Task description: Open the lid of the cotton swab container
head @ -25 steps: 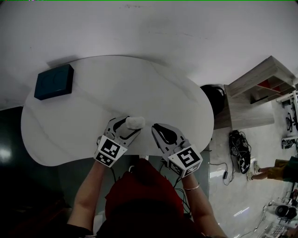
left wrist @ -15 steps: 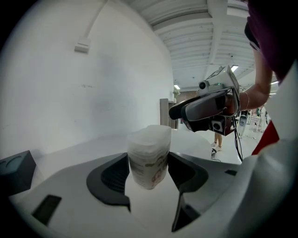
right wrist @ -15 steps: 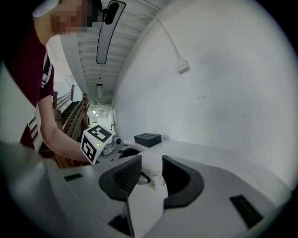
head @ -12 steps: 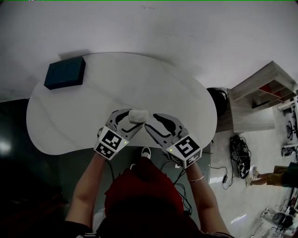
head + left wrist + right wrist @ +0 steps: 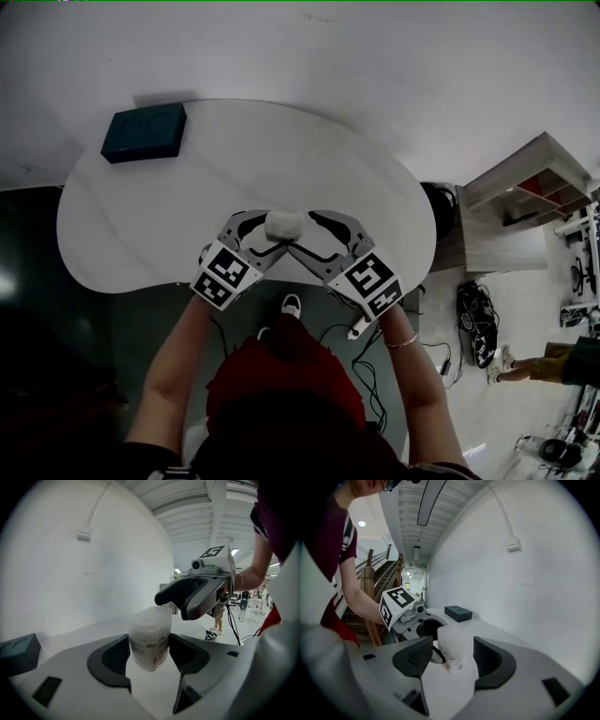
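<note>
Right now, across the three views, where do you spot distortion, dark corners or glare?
Head view: fisheye warp, white rounded table evenly lit, foreground dim. Left gripper view: black corners, translucent plastic cotton swab container sharp. Right gripper view: black corners.

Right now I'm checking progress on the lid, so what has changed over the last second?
The right tongs closed in on the swab container, and their jaws have just been opening; it now stands between them, ungripped. The left tongs still hold it; the blue box stays on the table.
</note>
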Tool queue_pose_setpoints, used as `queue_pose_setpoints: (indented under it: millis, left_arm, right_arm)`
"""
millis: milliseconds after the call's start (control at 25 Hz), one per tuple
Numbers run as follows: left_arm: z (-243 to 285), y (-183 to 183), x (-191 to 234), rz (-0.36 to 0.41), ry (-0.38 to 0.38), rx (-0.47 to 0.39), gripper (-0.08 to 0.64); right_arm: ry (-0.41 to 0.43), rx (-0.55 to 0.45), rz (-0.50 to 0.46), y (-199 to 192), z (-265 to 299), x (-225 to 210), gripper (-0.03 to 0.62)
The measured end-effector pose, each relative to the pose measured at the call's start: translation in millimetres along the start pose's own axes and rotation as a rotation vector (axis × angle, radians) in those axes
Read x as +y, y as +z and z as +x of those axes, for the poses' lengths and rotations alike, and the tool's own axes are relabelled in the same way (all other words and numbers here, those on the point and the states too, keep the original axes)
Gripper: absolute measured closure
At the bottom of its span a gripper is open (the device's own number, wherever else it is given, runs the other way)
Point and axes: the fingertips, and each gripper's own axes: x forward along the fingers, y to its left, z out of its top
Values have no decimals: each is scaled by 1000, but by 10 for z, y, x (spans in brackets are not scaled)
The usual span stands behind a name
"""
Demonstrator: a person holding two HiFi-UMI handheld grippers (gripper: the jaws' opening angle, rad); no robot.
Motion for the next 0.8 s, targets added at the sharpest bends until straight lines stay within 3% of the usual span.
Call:
queue_pose_setpoints:
  millis: [400, 800]
  left_arm:
    - [-128, 56, -197, 48, -55, -3, 293]
    - [-235, 124, -338, 84, -91, -16, 293]
  right_arm:
    - [80, 102, -146, 16, 31, 165, 331]
    - [142, 180, -214, -3, 26, 324, 334]
